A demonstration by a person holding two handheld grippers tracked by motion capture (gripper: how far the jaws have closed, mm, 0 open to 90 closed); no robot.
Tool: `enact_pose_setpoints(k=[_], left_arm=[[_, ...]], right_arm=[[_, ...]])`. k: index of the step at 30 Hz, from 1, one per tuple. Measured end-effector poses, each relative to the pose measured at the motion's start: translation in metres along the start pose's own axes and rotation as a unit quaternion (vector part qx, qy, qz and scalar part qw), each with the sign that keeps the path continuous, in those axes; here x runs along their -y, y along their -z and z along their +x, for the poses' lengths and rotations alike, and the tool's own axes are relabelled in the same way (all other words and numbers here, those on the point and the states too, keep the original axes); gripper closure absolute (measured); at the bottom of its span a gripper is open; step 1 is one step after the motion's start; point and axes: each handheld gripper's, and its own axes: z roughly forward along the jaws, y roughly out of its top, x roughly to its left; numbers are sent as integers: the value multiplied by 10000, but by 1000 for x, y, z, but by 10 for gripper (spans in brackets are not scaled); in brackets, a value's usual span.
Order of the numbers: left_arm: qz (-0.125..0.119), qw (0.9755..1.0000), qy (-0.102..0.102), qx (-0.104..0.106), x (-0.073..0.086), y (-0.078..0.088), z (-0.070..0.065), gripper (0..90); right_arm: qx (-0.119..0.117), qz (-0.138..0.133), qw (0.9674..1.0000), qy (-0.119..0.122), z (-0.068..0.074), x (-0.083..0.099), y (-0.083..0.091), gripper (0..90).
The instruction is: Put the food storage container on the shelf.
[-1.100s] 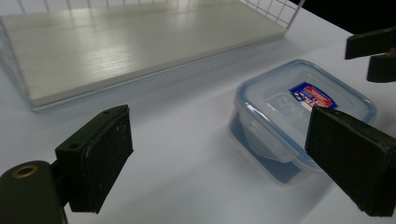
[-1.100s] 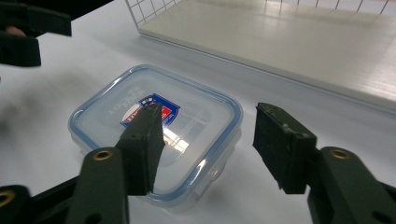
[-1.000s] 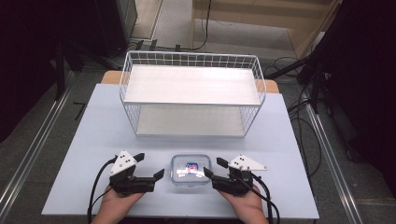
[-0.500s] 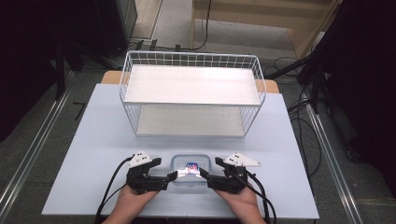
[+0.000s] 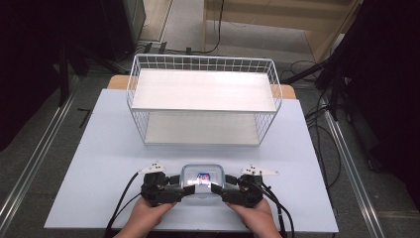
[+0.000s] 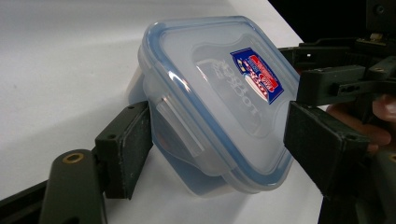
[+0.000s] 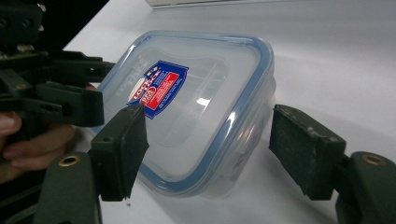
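Note:
A clear plastic container with a blue-rimmed lid and a red-and-blue sticker lies flat near the table's front edge. My left gripper reaches in from its left end and my right gripper from its right end. In the left gripper view the jaws have just been closing around the container. One pad rests against its side latch and the other meets the lid rim. In the right gripper view the container sits between spread pads, with a small gap on the right side.
A white wire rack with two shelves stands at the middle back of the white table. Cables trail from both grippers toward the front edge. Dark floor, rails and more cables lie on both sides of the table.
My left gripper has moved right and down to the container's left end and narrowed its jaws around it. The right gripper has stayed at the right end. The container has not moved.

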Motion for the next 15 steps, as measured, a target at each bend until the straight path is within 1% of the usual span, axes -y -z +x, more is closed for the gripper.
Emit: enact_pose_setpoints(k=[2, 3, 4, 5, 6, 7, 9, 11, 13, 15], left_arm=[[15, 9999, 82, 62, 0, 1, 2, 250], [10, 9998, 180, 114, 1, 1, 3, 257], [2, 9996, 227, 150, 1, 1, 4, 266], [2, 9996, 227, 150, 1, 1, 4, 272], [11, 9995, 252, 179, 2, 2, 5, 279], [4, 9995, 261, 196, 2, 2, 5, 281], [14, 9995, 248, 209, 2, 3, 5, 288], [2, 9994, 259, 221, 2, 3, 6, 300], [-9, 9993, 296, 248, 2, 4, 6, 315], [8, 9992, 292, 255, 2, 5, 7, 327]], right_arm=[[-95, 10, 9999, -128, -2, 1, 0, 300], [-155, 37, 9997, -171, -3, 1, -1, 300], [-208, 71, 9994, -258, -4, 1, -1, 300], [-208, 71, 9994, -258, -4, 1, -1, 300], [-278, 120, 9989, -351, -5, 1, -3, 294], [-314, 115, 9987, -378, -6, 1, -3, 294], [-388, 154, 9977, -539, -9, 1, -4, 306], [-557, 216, 9950, -798, -12, 2, -5, 330], [-570, 213, 9948, -821, -13, 1, -4, 343], [-576, 220, 9946, -831, -13, 1, -3, 346]])
